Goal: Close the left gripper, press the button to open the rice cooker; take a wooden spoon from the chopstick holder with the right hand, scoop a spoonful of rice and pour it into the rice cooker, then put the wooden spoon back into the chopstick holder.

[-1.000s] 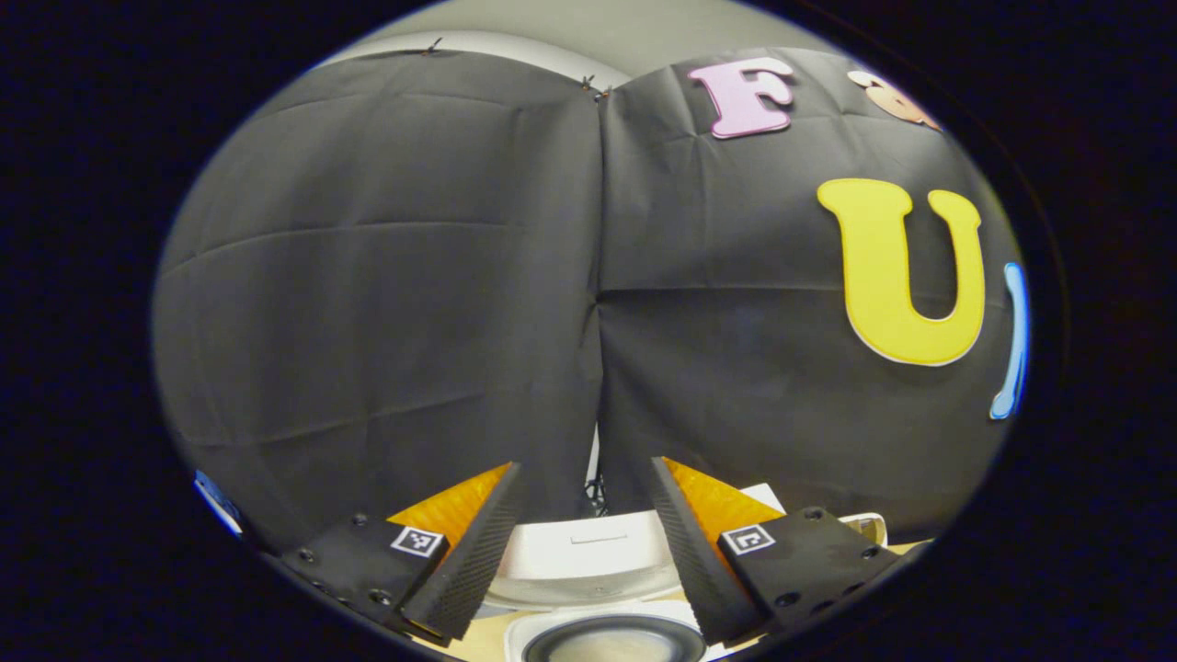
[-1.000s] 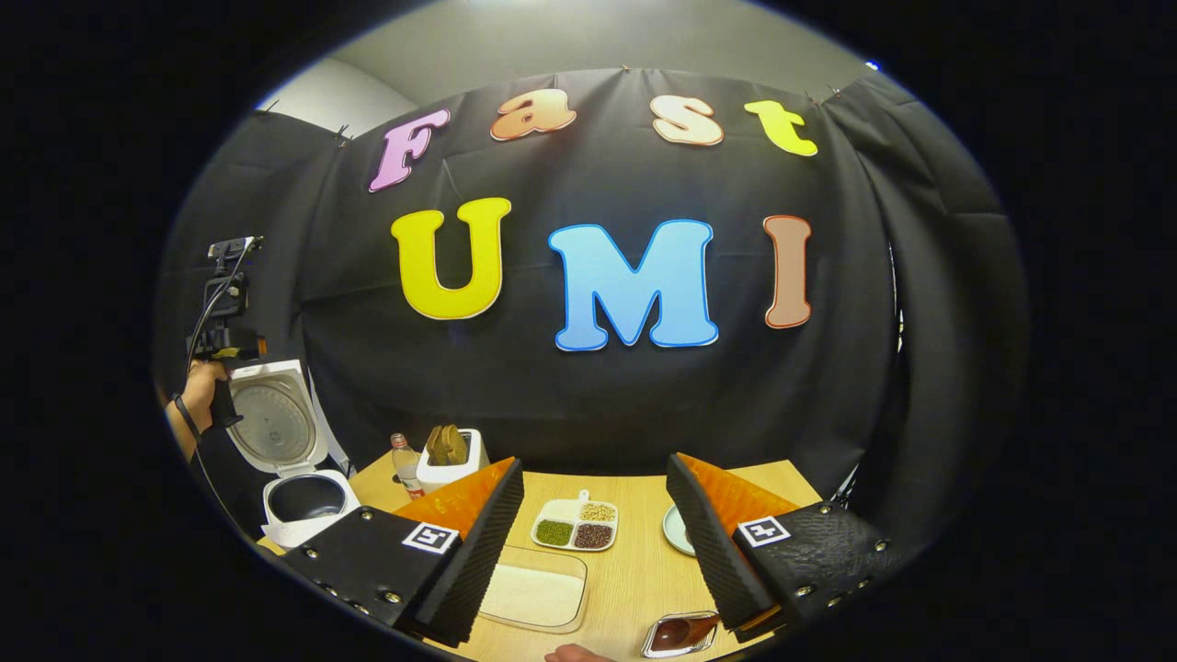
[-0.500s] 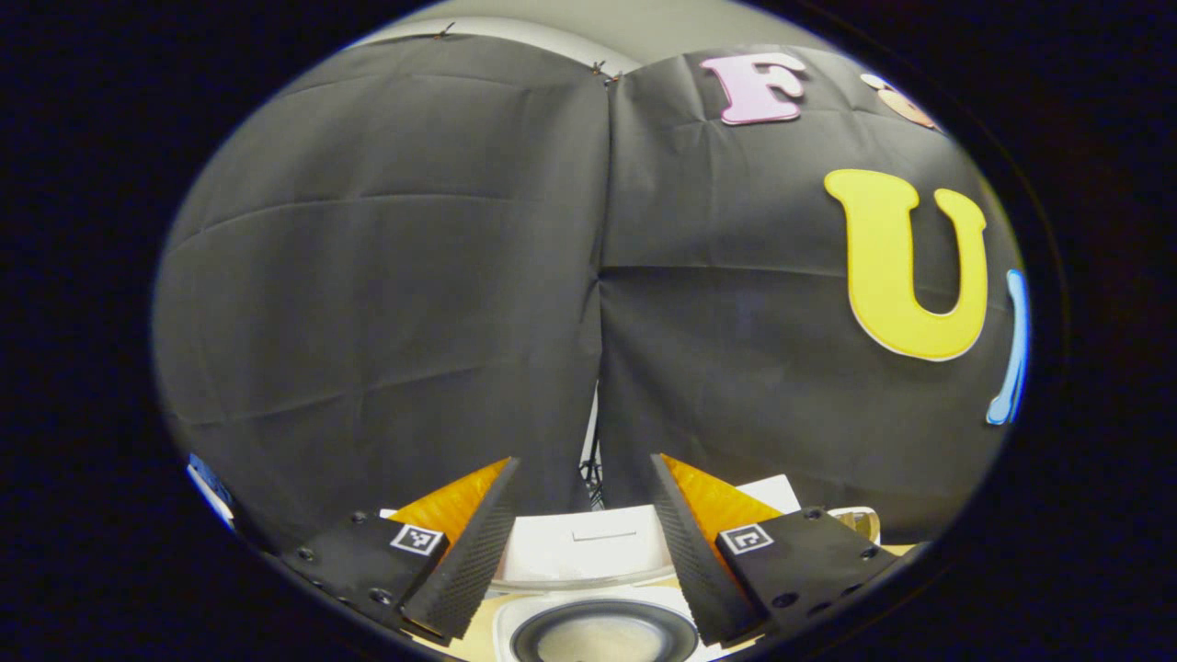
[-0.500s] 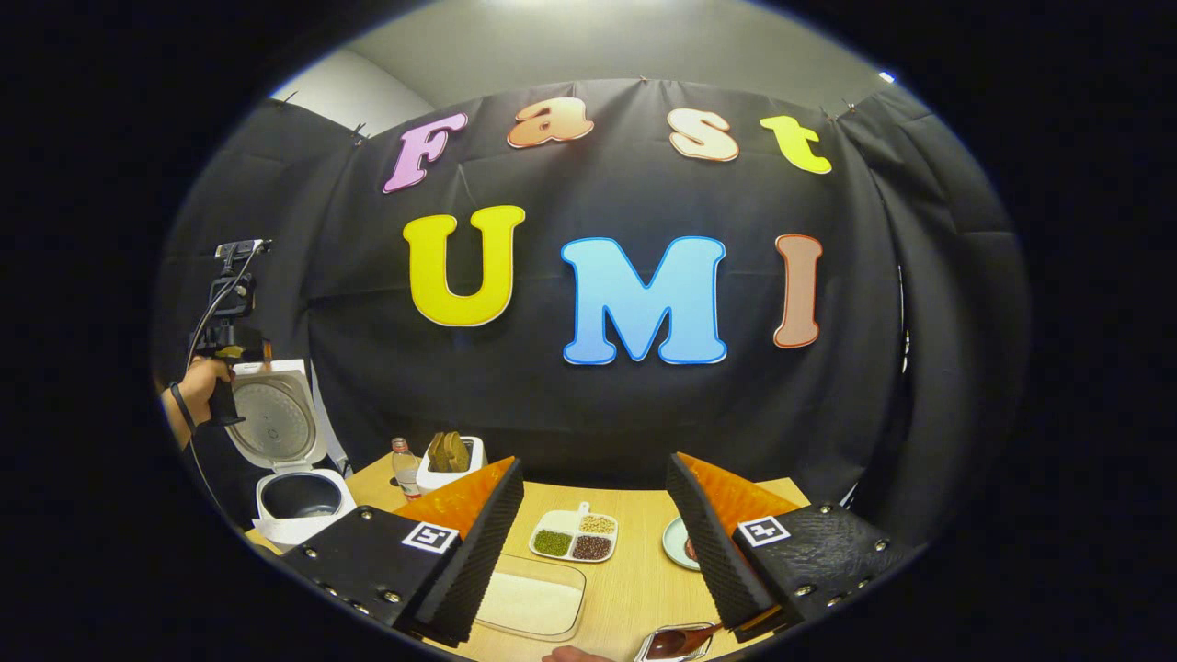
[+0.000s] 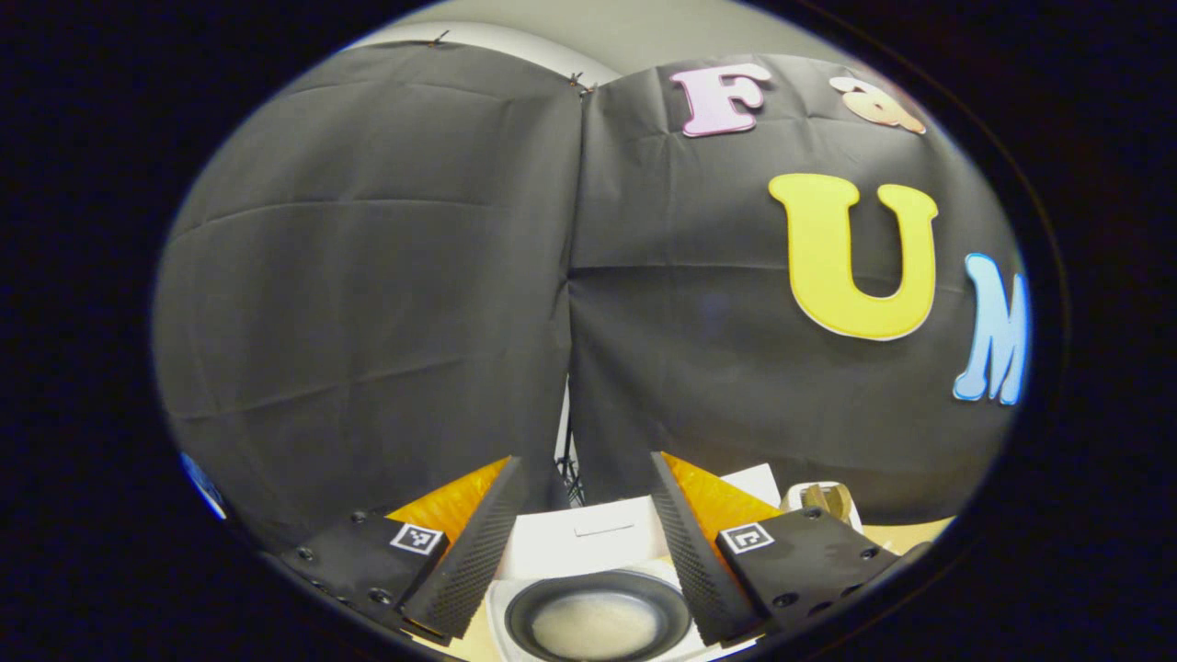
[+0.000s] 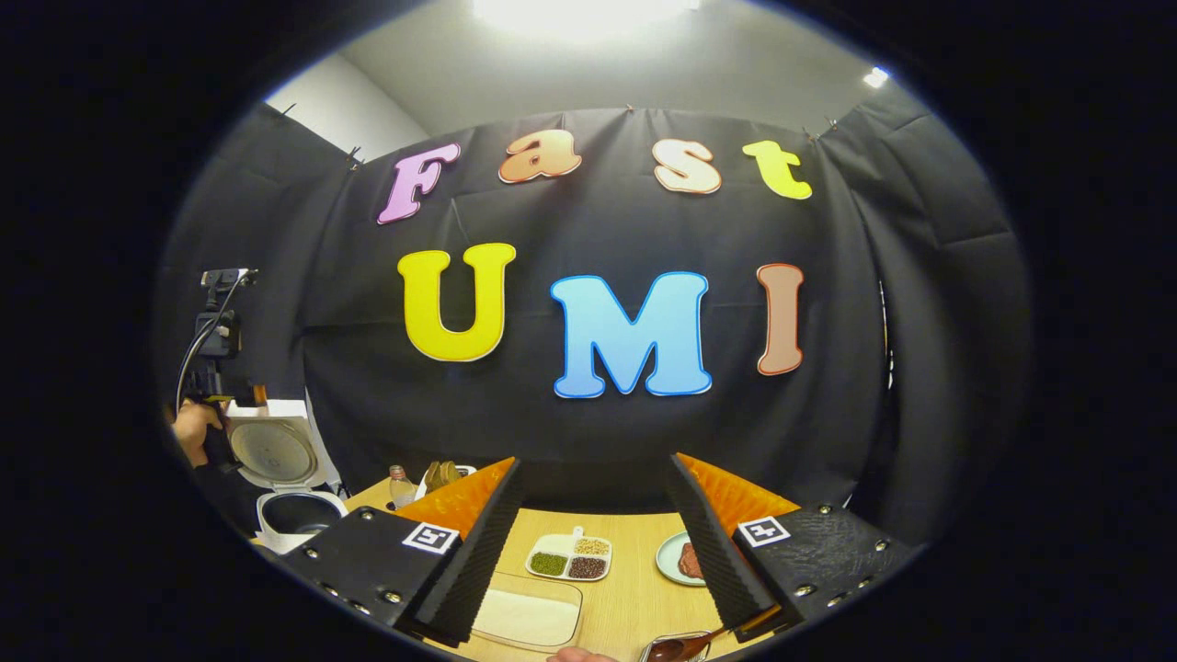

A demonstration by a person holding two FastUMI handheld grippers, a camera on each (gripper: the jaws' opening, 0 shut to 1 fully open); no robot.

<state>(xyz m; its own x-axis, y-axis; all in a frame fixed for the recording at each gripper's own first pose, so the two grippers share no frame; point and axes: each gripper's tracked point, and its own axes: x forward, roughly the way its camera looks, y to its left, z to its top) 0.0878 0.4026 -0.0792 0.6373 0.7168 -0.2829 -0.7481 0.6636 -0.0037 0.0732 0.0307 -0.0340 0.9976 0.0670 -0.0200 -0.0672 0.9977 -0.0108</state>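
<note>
The rice cooker (image 5: pixel 598 598) now sits lower and fuller under my left gripper (image 5: pixel 585 542), and I can see right into its pot. Its lid (image 6: pixel 273 450) stands up, so the opening part is done. Both grippers gape wide and hold nothing. My right gripper (image 6: pixel 588 552) has tipped up a little. The spoons wait in the chopstick holder (image 6: pixel 439 476), near the cooker. I think I grab one next.

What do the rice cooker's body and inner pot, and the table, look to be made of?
Rice cooker: body looks like smooth white plastic, matte sheen. Inner pot: dark, probably coated metal, judging by its thin glossy rim. Table: pale wood or wood-look laminate, with faint grain lines.
</note>
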